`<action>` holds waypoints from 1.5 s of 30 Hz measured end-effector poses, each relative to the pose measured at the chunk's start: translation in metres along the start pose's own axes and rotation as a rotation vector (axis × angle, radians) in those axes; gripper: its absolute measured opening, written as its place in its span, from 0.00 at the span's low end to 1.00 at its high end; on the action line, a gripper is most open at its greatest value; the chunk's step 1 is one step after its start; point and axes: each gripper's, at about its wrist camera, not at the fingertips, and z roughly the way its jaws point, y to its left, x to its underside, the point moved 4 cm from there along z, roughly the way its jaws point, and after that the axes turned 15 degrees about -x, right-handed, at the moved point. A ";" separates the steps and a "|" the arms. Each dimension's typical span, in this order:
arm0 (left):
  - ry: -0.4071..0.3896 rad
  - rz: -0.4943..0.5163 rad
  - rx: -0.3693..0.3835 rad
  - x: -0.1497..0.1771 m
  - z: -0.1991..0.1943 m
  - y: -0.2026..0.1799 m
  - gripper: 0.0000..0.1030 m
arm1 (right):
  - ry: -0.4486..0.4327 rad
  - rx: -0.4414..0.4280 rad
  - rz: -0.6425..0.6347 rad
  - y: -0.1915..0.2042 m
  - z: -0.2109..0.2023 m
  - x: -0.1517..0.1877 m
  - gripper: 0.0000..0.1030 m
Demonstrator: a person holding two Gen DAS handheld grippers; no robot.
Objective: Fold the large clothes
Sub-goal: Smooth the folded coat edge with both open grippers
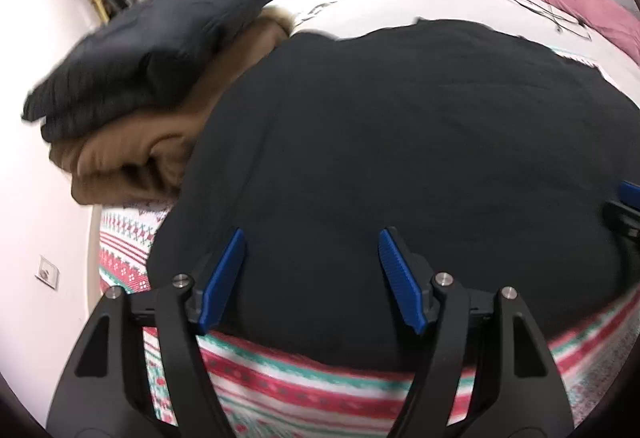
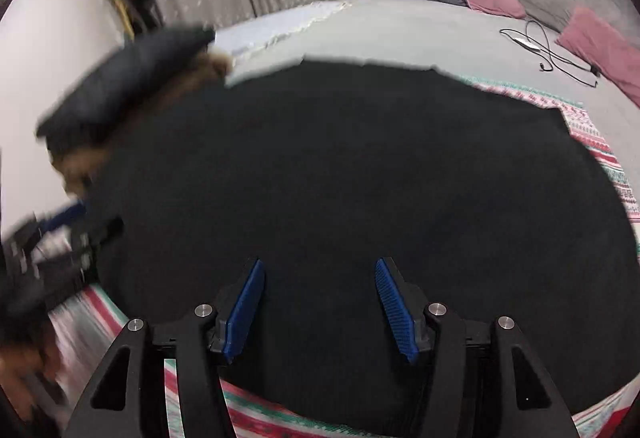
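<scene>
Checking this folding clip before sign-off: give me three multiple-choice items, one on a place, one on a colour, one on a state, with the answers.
1. Where is the stack of folded clothes relative to the black garment?
A. To its left
B. On top of its middle
C. On the pillows

2. What colour is the garment under the dark one in that stack?
A. White
B. Brown
C. Pink

3. How do the left gripper and right gripper stand?
A. Both shut on cloth
B. One open, one shut
C. Both open, holding nothing

Answers:
1. A: the stack sits at the black garment's left edge.
2. B: the brown garment shows beneath the dark one.
3. C: blue pads apart in both views, nothing between them.
</scene>
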 end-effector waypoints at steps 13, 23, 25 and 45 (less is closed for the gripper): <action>-0.035 -0.013 -0.063 0.009 0.008 0.019 0.69 | -0.070 0.228 0.186 -0.135 -0.069 0.021 0.66; -0.027 -0.074 -0.028 0.003 -0.013 0.027 0.69 | -0.117 0.310 0.175 -0.132 -0.114 0.044 0.66; -0.027 -0.102 -0.006 0.000 -0.022 0.032 0.69 | -0.124 0.299 0.200 -0.129 -0.122 0.042 0.66; -0.057 -0.111 0.147 0.016 -0.073 0.060 0.69 | -0.234 0.110 0.458 -0.079 -0.220 0.075 0.66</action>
